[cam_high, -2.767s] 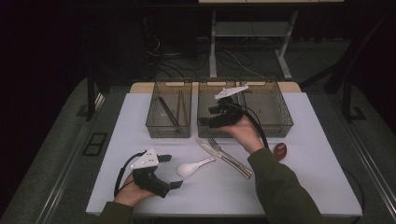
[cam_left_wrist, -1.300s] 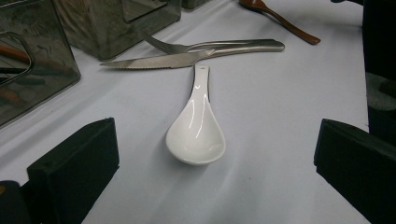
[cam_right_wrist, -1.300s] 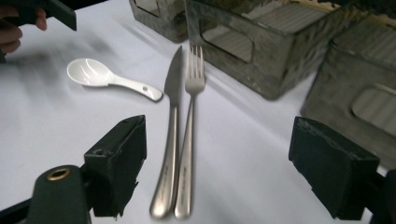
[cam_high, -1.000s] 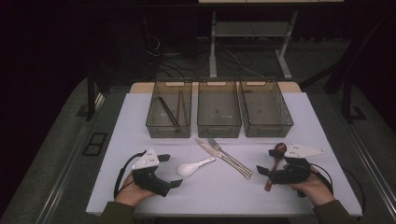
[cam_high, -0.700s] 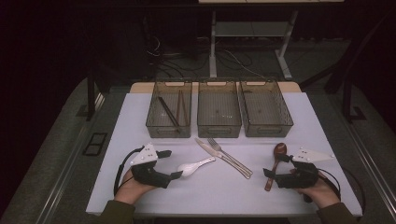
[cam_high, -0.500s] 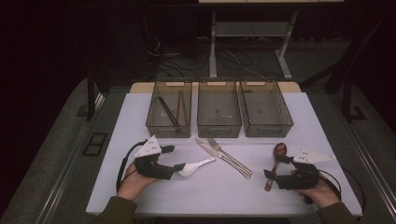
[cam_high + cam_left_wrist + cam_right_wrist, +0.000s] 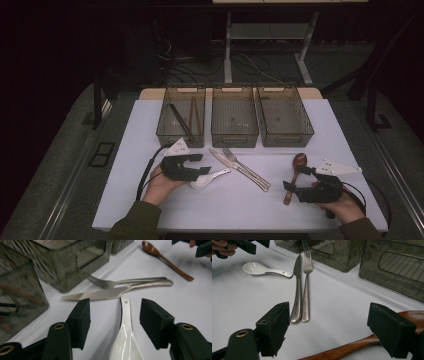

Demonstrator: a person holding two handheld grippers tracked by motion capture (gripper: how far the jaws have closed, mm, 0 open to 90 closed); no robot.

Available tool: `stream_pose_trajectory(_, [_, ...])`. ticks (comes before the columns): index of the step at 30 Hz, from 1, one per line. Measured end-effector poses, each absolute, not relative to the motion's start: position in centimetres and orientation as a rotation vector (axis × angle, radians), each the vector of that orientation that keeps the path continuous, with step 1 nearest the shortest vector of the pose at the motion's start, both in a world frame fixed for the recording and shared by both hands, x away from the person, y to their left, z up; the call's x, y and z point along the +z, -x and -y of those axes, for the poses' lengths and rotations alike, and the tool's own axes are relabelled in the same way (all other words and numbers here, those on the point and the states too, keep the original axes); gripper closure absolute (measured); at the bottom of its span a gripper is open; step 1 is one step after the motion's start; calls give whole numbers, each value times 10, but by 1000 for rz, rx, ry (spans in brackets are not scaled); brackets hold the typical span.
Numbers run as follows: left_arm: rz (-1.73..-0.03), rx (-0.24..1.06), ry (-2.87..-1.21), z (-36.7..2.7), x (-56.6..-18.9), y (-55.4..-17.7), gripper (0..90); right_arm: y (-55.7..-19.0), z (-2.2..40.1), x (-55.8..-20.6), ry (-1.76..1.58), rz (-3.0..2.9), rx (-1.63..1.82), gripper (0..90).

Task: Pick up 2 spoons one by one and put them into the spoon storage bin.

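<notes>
A white ceramic spoon lies at the table's front left. My left gripper straddles its handle. Its jaws have just been closing, with a gap still on both sides of the handle, so it is open. A wooden spoon lies at the front right. My right gripper stands open over its handle, which runs under the right-hand pad. A steel knife and fork lie side by side between the two spoons.
Three clear bins stand in a row at the back: the left bin holds chopsticks, then come the middle bin and the right bin. White table is bare to both sides of them.
My left gripper slid right onto the white spoon and its jaws narrowed around the handle. The right hand came back from the bins to the wooden spoon, then held still.
</notes>
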State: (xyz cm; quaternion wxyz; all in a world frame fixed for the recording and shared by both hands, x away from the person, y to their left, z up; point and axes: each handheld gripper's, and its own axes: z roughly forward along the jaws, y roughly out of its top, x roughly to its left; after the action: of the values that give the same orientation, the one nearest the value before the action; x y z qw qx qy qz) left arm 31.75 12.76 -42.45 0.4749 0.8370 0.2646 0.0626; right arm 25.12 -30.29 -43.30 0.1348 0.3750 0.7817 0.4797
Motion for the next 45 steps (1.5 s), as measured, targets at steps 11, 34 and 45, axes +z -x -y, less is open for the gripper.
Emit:
stream_pose_trajectory(11, [-678,159,-2120,-128,-431,-313,499,-251,299,-435,-1053,-2300,1351,184])
stream_pose_trajectory(34, [-647,61,-2253,-122,-445,-310,483,-251,298,-435,-1055,-2303,1341,184])
stream_pose_trajectory(45, [-652,52,-2233,-127,-441,-309,473,-251,298,-435,-1057,-2298,1338,184])
